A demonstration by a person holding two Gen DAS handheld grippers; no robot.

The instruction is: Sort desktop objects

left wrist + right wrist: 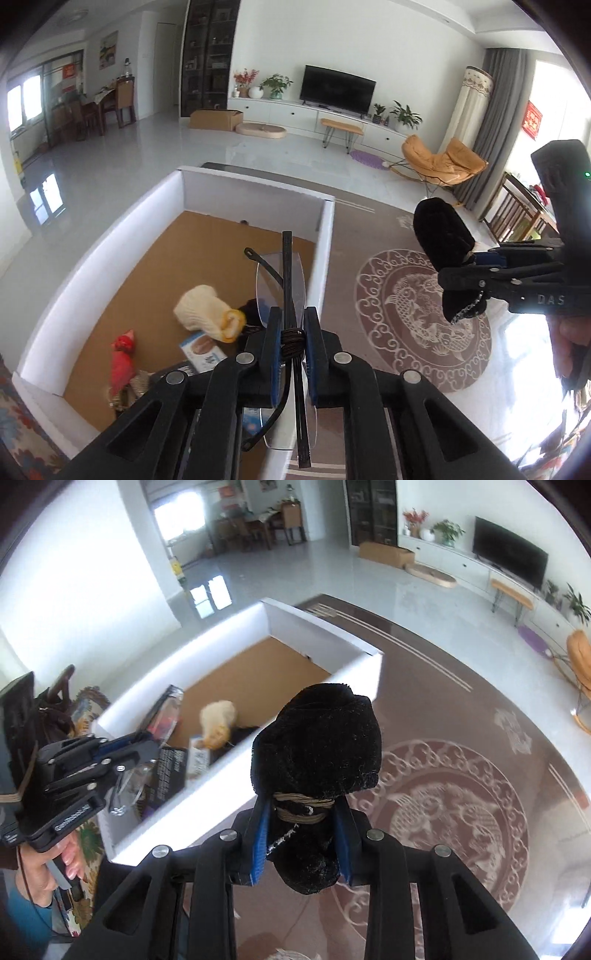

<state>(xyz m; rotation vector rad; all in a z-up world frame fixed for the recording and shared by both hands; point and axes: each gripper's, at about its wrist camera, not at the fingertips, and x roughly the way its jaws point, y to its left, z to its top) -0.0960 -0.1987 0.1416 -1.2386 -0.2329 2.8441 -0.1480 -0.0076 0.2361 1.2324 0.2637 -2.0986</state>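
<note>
- Two claws are held above a brown patterned desk point(461, 775).
- The left claw point(291, 341) is clamped tight on folded rimless glasses point(282, 280), over the edge of a white box point(325, 258).
- The right claw point(303, 834) grips a rolled black fuzzy cloth point(317, 738), just beside the box.
- Inside the box lie a cream knitted item point(199, 306) and a red toy point(122, 362).
</note>
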